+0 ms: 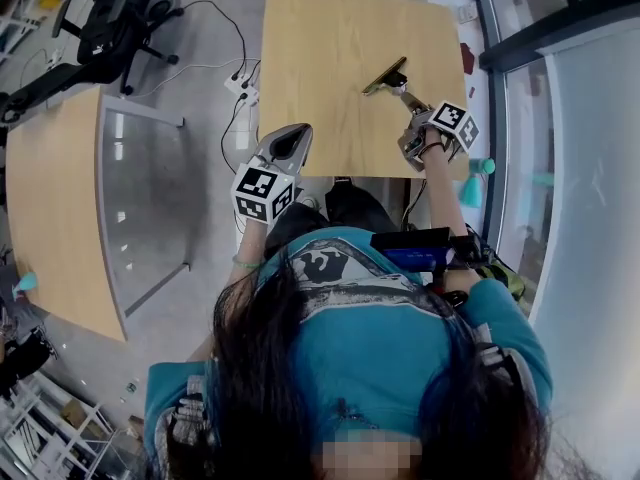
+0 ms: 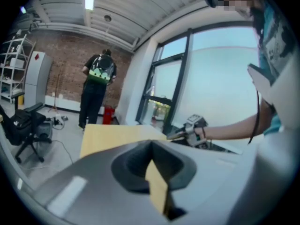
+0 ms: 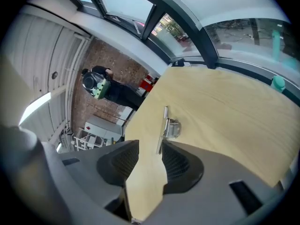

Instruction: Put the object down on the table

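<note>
Right gripper view: object [image 3: 166, 124] lies free on the table [image 3: 225, 107]

Slim metal piece, flat on the pale wood; in the head view it sits in the upper right of the tabletop. Right gripper [image 3: 149, 158] is just behind it, with jaws wide, only bare wood between them and pads pressing nothing. The object's near end is just beside the right jaw's tip; contact unclear. Left gripper [image 1: 287, 144] hangs off the table's near left edge, jaws together and empty.

Judgement: the put-down looks done. What's left, if anything, is getting the right gripper clear without nudging the piece.
</note>
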`<state>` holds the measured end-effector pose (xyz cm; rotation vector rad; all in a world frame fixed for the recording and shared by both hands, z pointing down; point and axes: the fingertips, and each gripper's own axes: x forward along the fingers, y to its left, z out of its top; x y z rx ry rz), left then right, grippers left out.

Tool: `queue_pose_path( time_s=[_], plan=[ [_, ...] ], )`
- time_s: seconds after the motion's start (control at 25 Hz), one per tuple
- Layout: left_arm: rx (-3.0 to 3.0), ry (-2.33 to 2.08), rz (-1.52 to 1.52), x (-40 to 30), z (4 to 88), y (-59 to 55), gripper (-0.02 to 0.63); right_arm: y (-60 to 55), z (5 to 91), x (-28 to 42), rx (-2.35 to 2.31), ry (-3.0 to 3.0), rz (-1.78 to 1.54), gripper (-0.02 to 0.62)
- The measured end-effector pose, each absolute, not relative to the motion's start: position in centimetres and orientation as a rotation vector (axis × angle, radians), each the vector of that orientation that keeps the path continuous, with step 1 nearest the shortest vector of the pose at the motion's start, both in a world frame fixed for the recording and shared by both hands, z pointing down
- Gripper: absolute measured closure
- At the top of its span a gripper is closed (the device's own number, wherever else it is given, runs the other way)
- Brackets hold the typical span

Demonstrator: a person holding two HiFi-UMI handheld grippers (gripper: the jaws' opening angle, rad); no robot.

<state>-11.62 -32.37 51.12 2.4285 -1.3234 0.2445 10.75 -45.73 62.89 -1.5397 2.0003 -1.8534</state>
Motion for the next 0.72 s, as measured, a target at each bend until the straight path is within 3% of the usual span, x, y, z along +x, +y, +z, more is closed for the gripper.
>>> queue_pose_path(
  time_s=[0.4, 0.72],
  plan=[
    [2.516, -1.111, 0.236, -11.5, 51.4, -27.2, 0.603, -33.1, 55.8, 6.0, -1.351, 2.066, -1.7, 0.543],
    [2.524, -0.933, 0.285, -10.6, 53.8, -21.0, 0.603, -22.3, 56.2, 3.3, -1.351, 2.001, -1.741, 0.563]
  ],
)
